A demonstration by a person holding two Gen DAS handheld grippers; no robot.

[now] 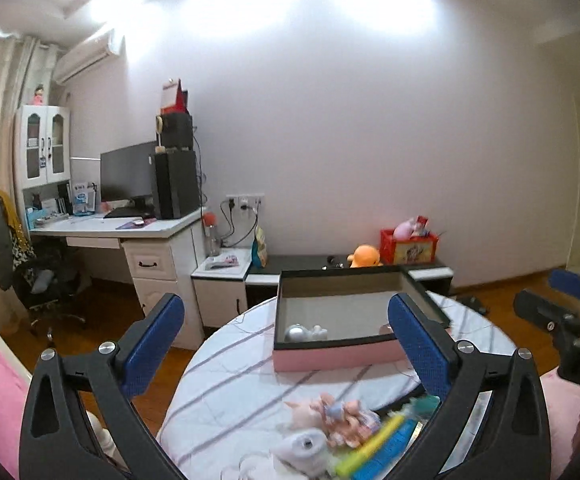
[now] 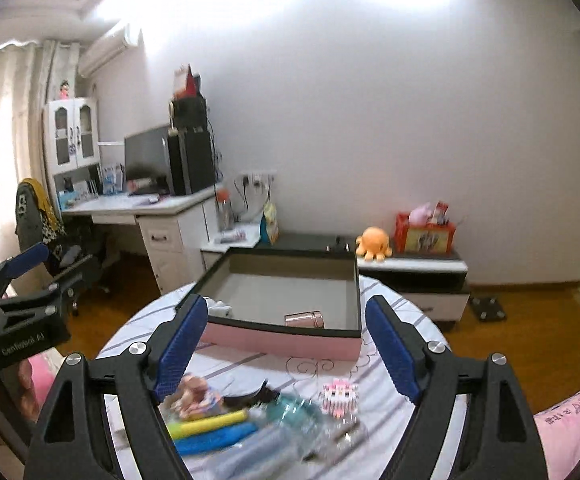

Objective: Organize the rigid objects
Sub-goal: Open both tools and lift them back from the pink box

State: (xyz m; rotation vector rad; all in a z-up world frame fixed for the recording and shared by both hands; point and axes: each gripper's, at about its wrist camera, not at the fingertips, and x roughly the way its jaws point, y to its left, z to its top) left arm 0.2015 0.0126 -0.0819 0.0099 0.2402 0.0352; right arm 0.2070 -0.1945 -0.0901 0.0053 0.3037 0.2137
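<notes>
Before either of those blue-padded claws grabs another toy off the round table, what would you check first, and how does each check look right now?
1. Left gripper open, nothing between its pads: ok.
2. Right gripper open and empty: ok.
3. Pink box has free floor space: ok; a pink cup lies inside.
4. Toys left on the table: ok; the pink block figure stands apart from the pile.
5. Pile around the yellow tube sharp enough to choose a grip: cannot tell, blurred.

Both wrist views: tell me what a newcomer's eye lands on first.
The pink box sits open at the middle of the round table, nearly empty. In front of it lies a bright heap of toys. An orange plush stands out on the low cabinet by the wall.
</notes>
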